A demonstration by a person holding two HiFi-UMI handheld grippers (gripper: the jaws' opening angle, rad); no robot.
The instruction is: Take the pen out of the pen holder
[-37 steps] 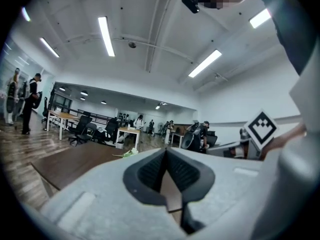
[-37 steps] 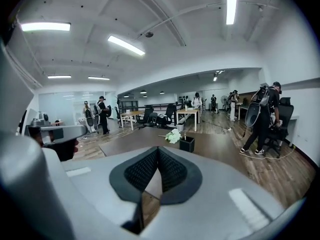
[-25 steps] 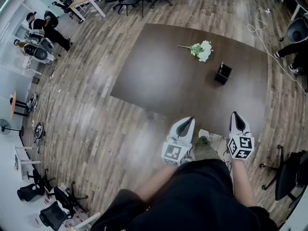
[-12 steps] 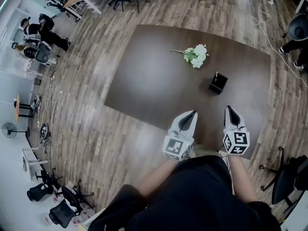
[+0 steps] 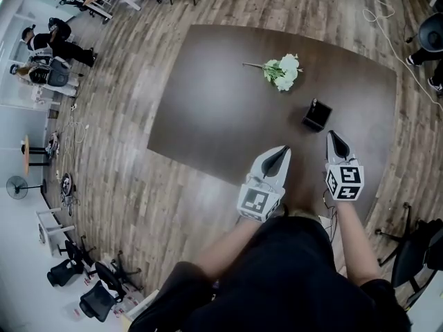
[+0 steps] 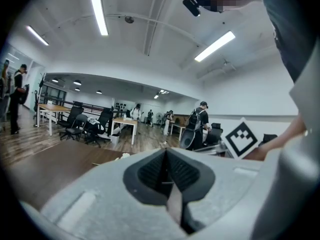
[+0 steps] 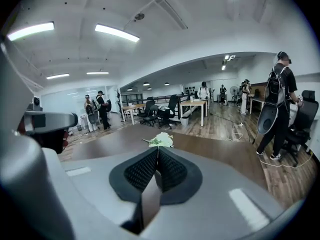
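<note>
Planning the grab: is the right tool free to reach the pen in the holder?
Likely yes: only bare table lies between the right tool and the pen holder, with the pen sticking up.

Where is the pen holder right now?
Head view: the pen holder stands on the table's right part, between the flowers and the right gripper.

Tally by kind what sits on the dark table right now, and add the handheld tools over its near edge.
Flower bunch: 1
Pen holder: 1
Pen: 1
Left tool and right tool, both shut and empty: 2
Total: 5
</note>
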